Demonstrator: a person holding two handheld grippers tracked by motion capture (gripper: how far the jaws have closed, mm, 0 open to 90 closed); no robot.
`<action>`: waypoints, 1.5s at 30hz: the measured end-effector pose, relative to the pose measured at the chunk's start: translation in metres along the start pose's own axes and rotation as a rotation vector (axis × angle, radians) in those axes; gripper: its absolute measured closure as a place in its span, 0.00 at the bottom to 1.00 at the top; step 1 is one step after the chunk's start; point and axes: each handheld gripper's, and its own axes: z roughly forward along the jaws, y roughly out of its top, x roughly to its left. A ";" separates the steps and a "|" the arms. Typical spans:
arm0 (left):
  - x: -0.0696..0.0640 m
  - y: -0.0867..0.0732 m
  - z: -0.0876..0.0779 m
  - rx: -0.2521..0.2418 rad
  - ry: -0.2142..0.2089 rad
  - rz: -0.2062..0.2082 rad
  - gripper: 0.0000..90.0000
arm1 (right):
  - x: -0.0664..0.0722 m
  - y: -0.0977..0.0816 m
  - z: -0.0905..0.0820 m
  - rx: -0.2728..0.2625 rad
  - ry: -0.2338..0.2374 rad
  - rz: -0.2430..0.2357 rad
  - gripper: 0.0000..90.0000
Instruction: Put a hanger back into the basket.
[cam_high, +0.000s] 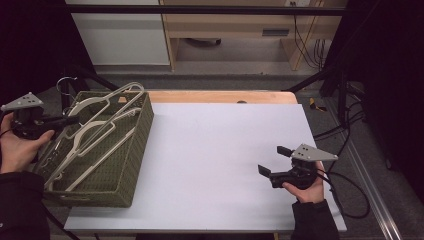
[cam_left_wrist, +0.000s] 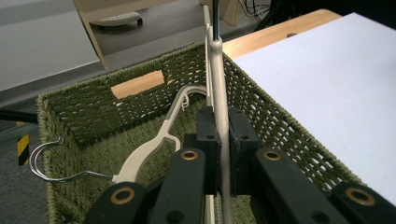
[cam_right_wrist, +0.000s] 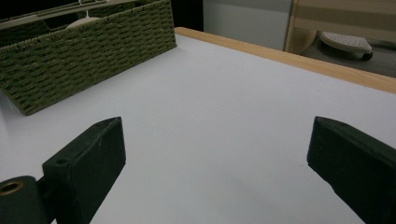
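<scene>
My left gripper pinches a cream hanger by its thin bar over the basket at frame left; it looks light, stiff, likely slippery, while my right gripper hangs wide at lower right.

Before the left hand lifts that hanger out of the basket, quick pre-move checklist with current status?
1. Left tongs shut on the cream hanger: ok, the jaws clamp its bar in the left gripper view.
2. Held hanger free of the other hangers: cannot tell, several lie overlapping in the basket.
3. Metal hook of the neighbouring hanger clear of the weave: cannot tell, it sits at the basket's rim.
4. Landing area on the white tabletop: ok, bare beside the basket.
5. Right tongs out of the way: ok, open with nothing between the jaws, over the tabletop's right side, apart from the basket.
</scene>
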 end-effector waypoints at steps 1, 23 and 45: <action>0.001 0.000 0.001 0.012 0.000 0.007 0.94 | 0.000 0.000 0.000 0.001 0.000 -0.001 0.06; 0.001 -0.046 0.026 0.132 -0.076 -0.082 0.95 | 0.001 -0.001 0.003 0.015 0.001 -0.007 0.06; 0.007 -0.077 0.045 0.190 0.219 -0.166 0.54 | 0.002 -0.002 0.005 0.015 -0.001 -0.003 0.06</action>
